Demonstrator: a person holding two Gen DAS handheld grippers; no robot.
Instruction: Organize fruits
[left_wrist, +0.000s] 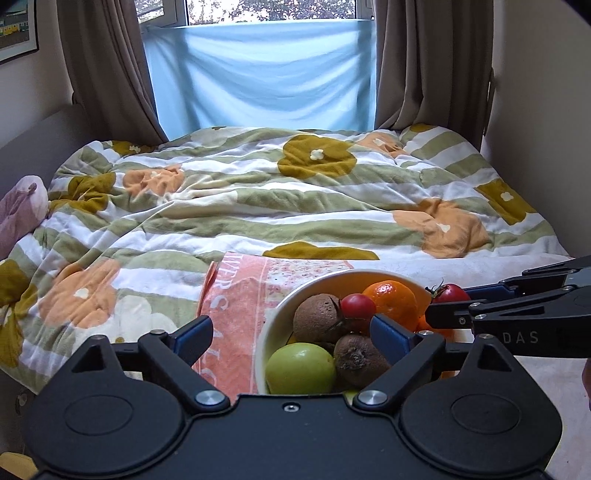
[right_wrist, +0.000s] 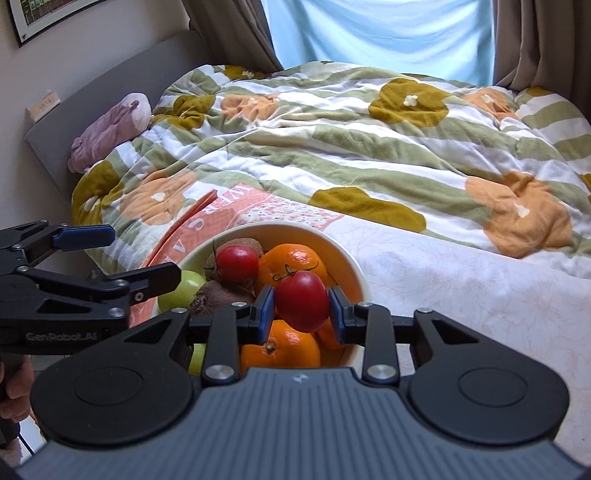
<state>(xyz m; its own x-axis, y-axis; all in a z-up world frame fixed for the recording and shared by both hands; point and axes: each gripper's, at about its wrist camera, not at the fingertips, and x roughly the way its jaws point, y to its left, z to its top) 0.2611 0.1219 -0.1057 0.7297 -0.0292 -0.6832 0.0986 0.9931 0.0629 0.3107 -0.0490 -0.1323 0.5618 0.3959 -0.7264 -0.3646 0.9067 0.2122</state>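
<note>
The right gripper clamps a red tomato between its fingers, just above the oranges in the white bowl on the bed. The left gripper hangs wide and empty over the bowl's near side. The step looks like placing: next, lower the tomato, then release it.
</note>
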